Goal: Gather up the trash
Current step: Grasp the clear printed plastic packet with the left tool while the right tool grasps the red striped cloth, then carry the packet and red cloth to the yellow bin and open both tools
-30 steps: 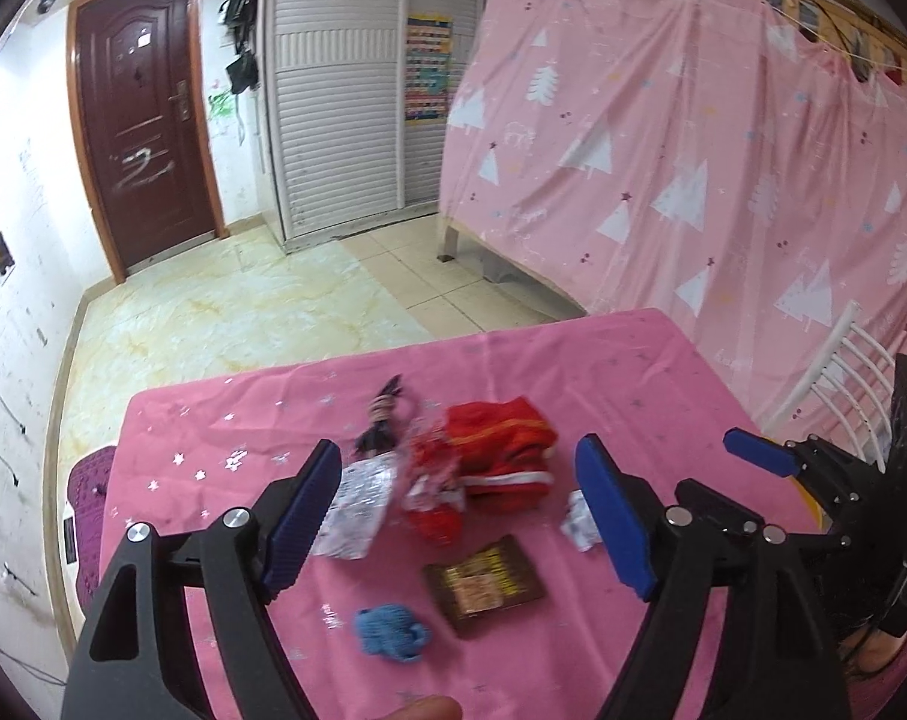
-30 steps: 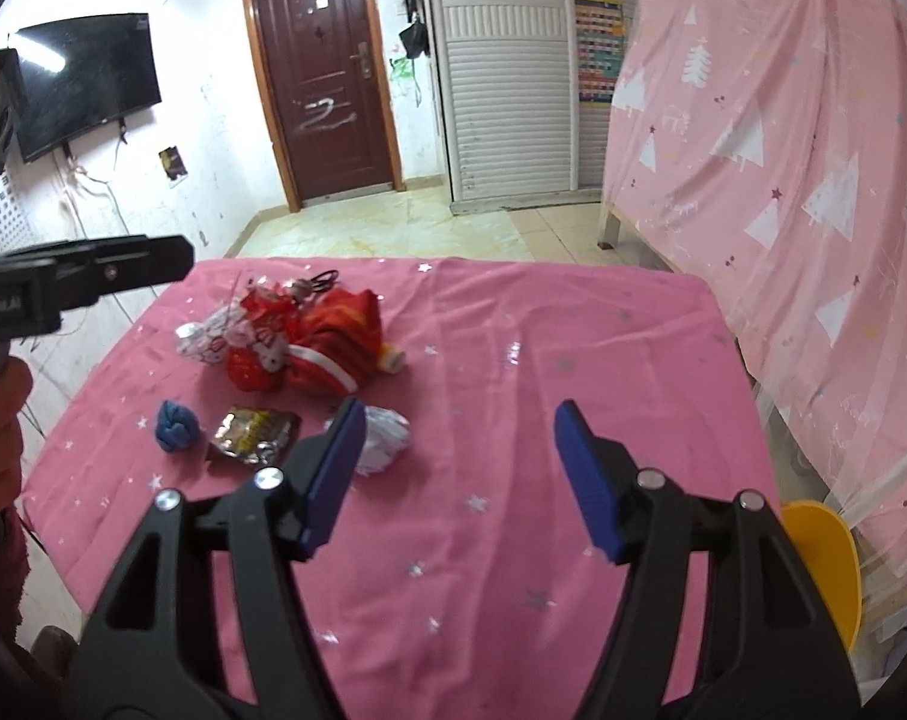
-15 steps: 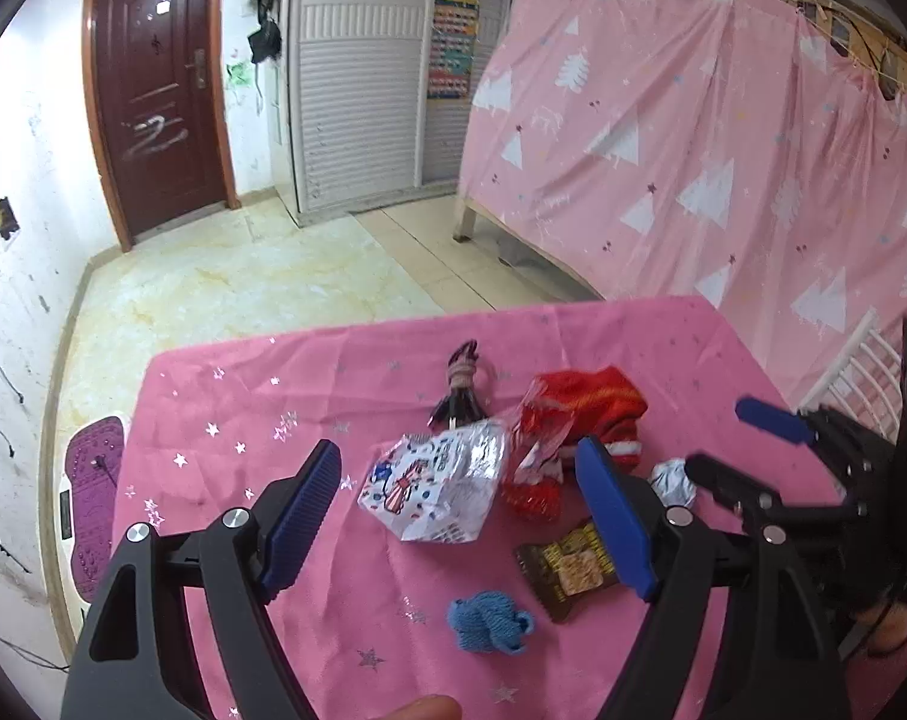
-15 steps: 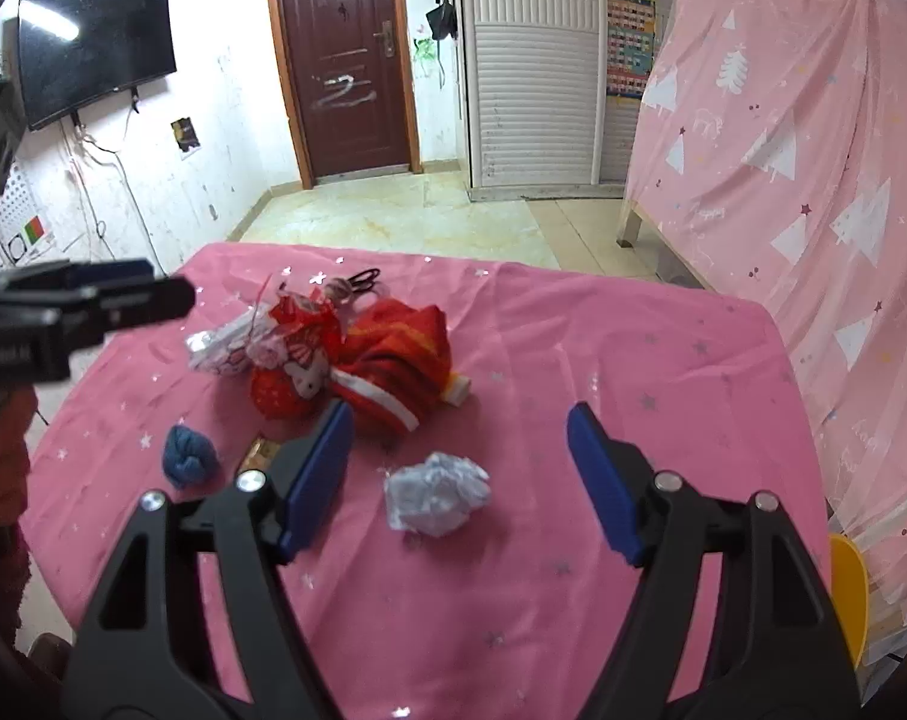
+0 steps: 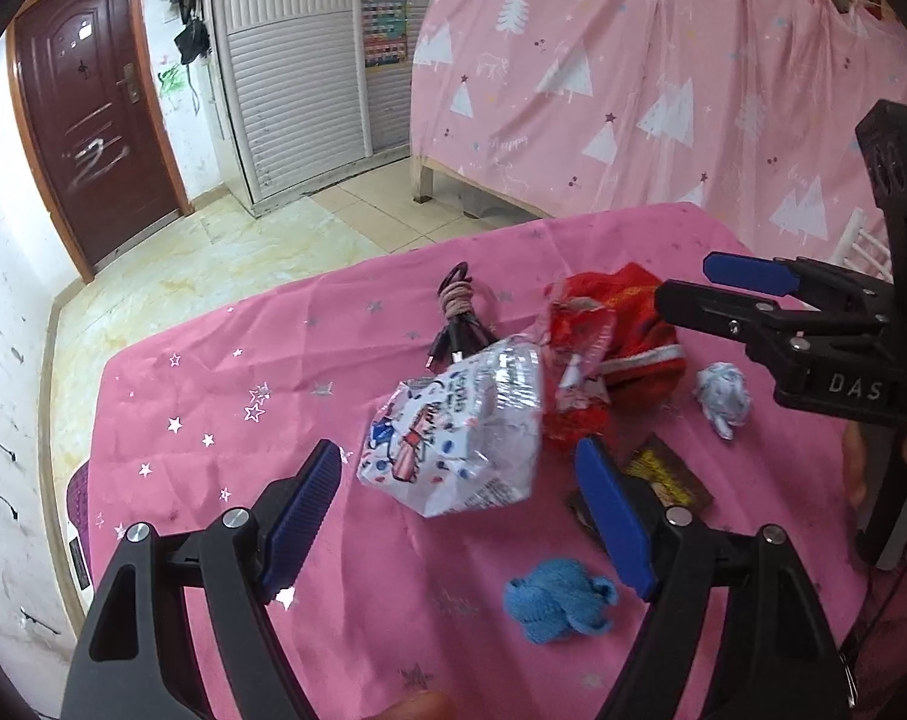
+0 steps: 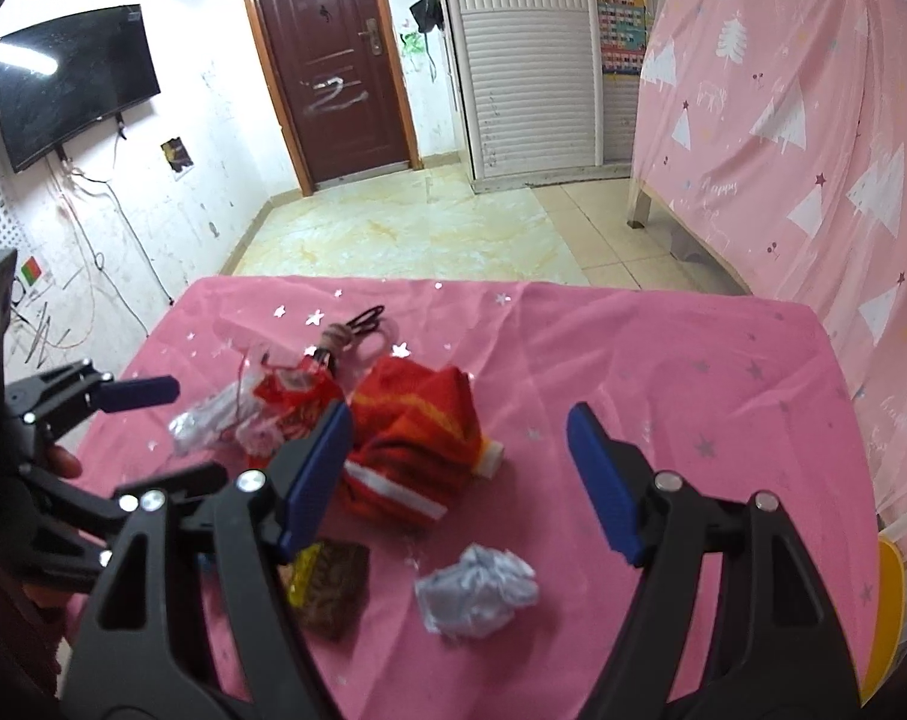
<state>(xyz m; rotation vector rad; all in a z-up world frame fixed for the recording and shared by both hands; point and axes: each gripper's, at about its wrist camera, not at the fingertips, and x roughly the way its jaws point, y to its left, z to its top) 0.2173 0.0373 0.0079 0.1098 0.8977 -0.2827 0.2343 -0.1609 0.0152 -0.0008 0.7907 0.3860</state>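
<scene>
surface: pink starred tablecloth (image 5: 285, 396) held the trash in a cluster.
room: brown door (image 6: 333, 60), tiled floor, pink tree-print curtain (image 5: 663, 78).
left gripper (image 5: 459, 516): jaws wide apart, empty, with the white printed wrapper (image 5: 459, 438) lying between them.
right gripper (image 6: 459, 474): jaws wide apart, empty, above the crumpled paper ball (image 6: 477, 588), red cloth (image 6: 417, 438) beyond.
left view only: blue knit ball (image 5: 558, 600).
right view only: wall tv (image 6: 69, 84).
</scene>
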